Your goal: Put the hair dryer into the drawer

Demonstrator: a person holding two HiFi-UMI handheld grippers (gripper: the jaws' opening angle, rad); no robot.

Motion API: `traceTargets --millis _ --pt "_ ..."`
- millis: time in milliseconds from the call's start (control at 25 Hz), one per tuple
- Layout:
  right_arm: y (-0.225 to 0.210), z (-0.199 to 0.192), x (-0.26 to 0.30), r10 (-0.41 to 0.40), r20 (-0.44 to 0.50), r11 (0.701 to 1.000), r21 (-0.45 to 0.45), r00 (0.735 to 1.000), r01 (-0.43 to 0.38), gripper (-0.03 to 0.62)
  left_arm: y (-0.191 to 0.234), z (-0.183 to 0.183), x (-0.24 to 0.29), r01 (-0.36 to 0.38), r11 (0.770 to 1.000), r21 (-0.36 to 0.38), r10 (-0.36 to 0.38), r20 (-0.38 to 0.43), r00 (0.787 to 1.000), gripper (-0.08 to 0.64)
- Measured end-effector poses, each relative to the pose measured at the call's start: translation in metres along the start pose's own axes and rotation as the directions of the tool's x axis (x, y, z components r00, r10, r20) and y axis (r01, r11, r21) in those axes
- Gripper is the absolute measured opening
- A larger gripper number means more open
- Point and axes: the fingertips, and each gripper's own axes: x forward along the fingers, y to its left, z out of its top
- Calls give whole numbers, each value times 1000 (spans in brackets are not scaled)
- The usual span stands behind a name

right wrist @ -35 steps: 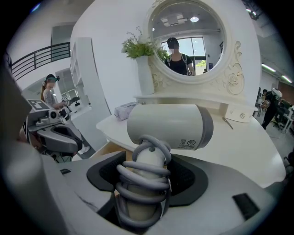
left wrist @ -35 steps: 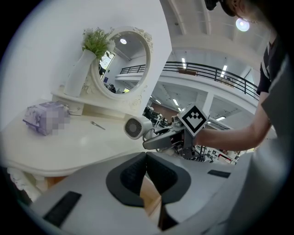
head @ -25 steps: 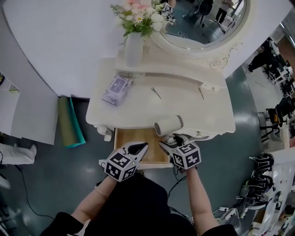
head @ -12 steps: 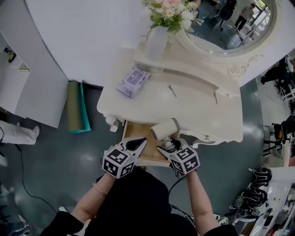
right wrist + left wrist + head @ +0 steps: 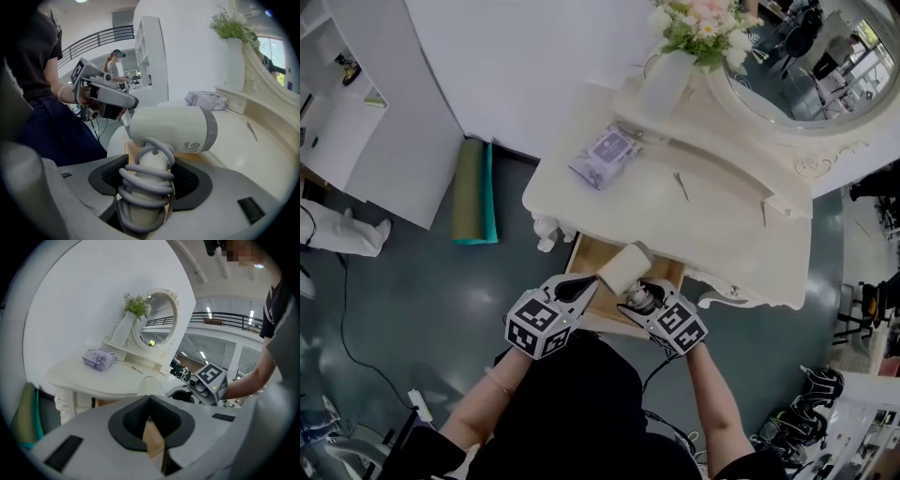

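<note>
The white hair dryer (image 5: 622, 267) hangs over the open wooden drawer (image 5: 589, 251) at the front of the dressing table. My right gripper (image 5: 639, 298) is shut on its handle, which has the grey cord wound round it. In the right gripper view the handle (image 5: 146, 176) stands between the pads and the barrel (image 5: 173, 129) lies across above them, pointing right. My left gripper (image 5: 581, 281) is just left of the dryer, over the drawer's front, with its jaws together and nothing in them. In the left gripper view its tips (image 5: 149, 399) meet and the drawer's wood (image 5: 152, 444) shows below them.
The cream dressing table (image 5: 712, 216) carries a purple pack (image 5: 605, 155), a vase of flowers (image 5: 670, 75), a thin hairpin (image 5: 681, 185) and an oval mirror (image 5: 806, 66). A rolled green mat (image 5: 473, 192) stands on the floor to the left.
The right gripper has carried the hair dryer from the table's front edge leftward and down over the open drawer. The left gripper has moved along beside it.
</note>
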Motion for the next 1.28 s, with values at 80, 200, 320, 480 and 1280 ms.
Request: traceTargets --millis 80,200,320,480,1280 --pt "4 -1 7 35 -16 998 -48 999 -36 278 5 -2 -5 -17 1000 -11 17 4 1000 0" --pt "12 -5 18 91 -50 991 -94 995 -96 278 11 -6 -12 -38 999 -26 38 5 999 0" --pt "18 -9 27 139 -81 980 -132 987 -149 278 17 -11 -17 -59 997 -40 60 3 998 0" --pt "23 -20 38 187 -131 960 -183 974 -210 278 24 -14 -20 -72 993 -92 73 14 997 0" --pt "3 -74 100 229 -262 939 -195 938 -284 278 40 -43 -26 -118 983 -140 114 -43 993 0"
